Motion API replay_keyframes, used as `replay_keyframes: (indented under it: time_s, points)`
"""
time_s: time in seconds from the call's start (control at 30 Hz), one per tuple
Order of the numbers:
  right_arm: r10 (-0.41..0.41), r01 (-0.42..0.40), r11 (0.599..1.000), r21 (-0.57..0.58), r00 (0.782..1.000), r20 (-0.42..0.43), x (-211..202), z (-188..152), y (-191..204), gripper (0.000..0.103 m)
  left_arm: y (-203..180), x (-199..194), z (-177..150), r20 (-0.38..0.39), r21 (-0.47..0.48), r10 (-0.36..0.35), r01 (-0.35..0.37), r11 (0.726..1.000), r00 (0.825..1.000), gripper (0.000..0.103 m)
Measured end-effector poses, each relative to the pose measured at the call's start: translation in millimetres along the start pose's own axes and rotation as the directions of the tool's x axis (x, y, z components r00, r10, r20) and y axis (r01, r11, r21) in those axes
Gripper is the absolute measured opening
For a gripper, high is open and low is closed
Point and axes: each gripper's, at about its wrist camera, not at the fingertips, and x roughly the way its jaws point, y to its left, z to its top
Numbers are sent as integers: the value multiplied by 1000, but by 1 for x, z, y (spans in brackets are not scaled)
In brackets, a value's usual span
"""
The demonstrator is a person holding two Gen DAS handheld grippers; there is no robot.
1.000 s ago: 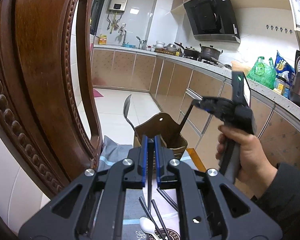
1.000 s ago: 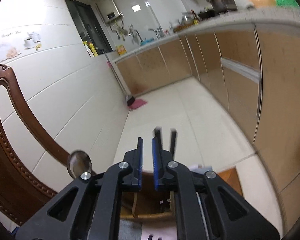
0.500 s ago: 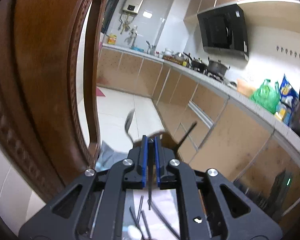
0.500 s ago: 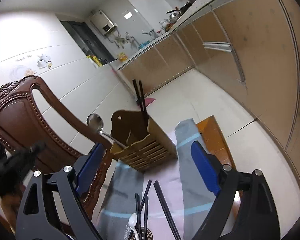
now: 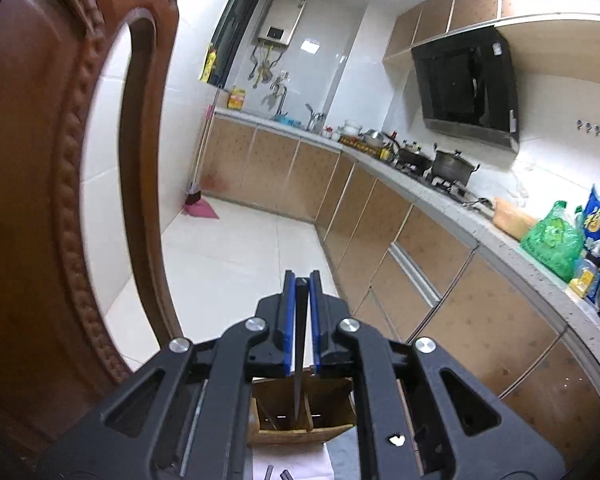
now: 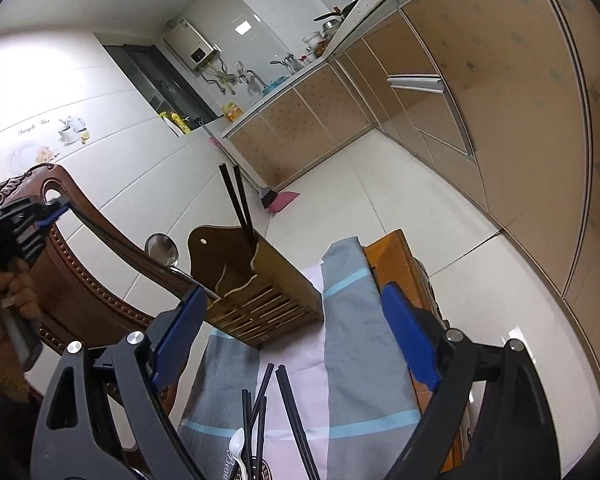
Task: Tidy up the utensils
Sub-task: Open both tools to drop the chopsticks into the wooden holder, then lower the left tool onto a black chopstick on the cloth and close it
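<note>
The lower ends of the loose chopsticks [image 6: 296, 424] and the white spoon [image 6: 236, 450] were cut by the bottom edge.

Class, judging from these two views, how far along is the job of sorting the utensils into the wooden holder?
Done: two black chopsticks and a metal spoon already stand in the slatted wooden holder.
In hand: the left tool is shut on one black chopstick, its tip above a compartment.
Left: several loose black chopsticks and a white spoon lie on the grey and pink cloth; the right tool is open and empty.
</note>
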Motion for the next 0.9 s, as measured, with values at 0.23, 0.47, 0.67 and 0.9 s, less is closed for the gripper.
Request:
replay_keyframes:
  time_s: [0.23,0.47,0.67,0.9]
  points:
    - [19,-19,1000,10,1000,-23,8,-2,1,87,24,70,-56,-136,-57,23,-31,998,990,7]
    - [48,-53,997,-48,995,-86,18,-11,21,87,39,66,-117,-231,-14,21,-25,1000,973,58]
    - [-1,-22,984,-179,992,-127,18,-23,43,87,30,-1,-175,-293,120,82,-49,992,953,82]
    - [-77,13,943,-333,981,-180,9,-42,70,87,22,-38,-237,-397,255,197,-99,962,897,83]
